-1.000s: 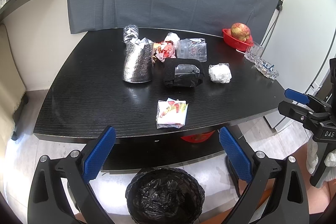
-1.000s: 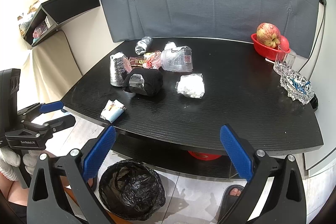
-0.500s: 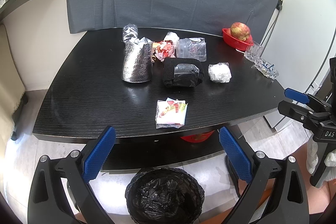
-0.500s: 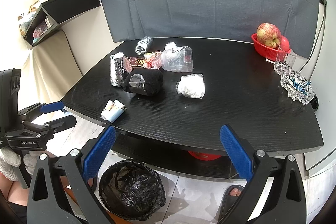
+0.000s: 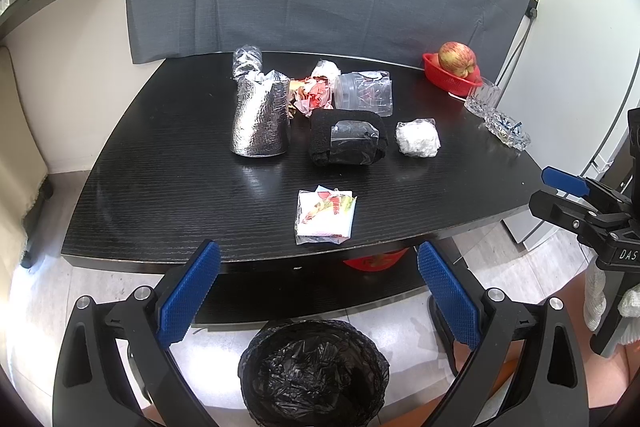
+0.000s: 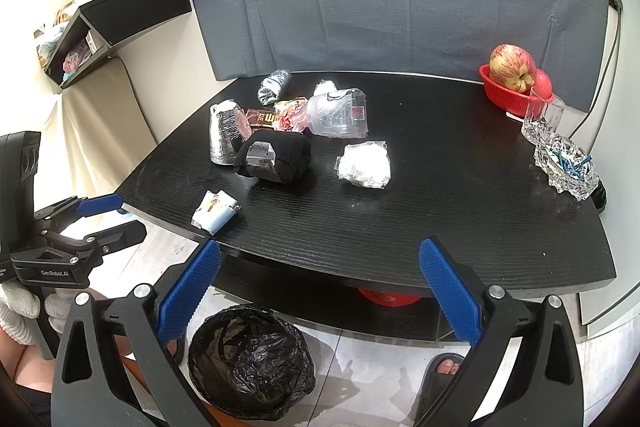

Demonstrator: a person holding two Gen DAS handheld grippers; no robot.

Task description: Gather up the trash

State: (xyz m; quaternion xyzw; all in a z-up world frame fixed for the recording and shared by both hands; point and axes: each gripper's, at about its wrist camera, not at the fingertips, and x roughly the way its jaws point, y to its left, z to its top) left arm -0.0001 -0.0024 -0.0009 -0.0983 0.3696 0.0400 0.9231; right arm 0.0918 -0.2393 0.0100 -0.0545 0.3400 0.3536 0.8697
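Trash lies on the black table [image 5: 168, 195]: a flat printed wrapper [image 5: 325, 217] [image 6: 215, 213] near the front edge, a foil bag [image 5: 260, 119], a taped black bundle [image 5: 347, 143] [image 6: 276, 157], a white crumpled plastic wad [image 5: 417, 138] [image 6: 365, 165], a clear cup [image 5: 364, 93], red wrappers [image 5: 312, 95] and a crushed bottle [image 5: 247, 61]. A black-lined bin [image 5: 314, 371] [image 6: 250, 357] stands on the floor before the table. My left gripper [image 5: 318, 295] [image 6: 130, 215] hovers open above the bin. My right gripper [image 6: 318, 295] [image 5: 546, 191] is open too, off the table's front.
A red basket with an apple [image 6: 514, 83], a glass [image 6: 544, 119] and a crystal ashtray [image 6: 568, 165] sit at the table's right side. A shelf [image 6: 120, 15] hangs on the left wall. A sandalled foot [image 6: 444, 371] rests on the floor.
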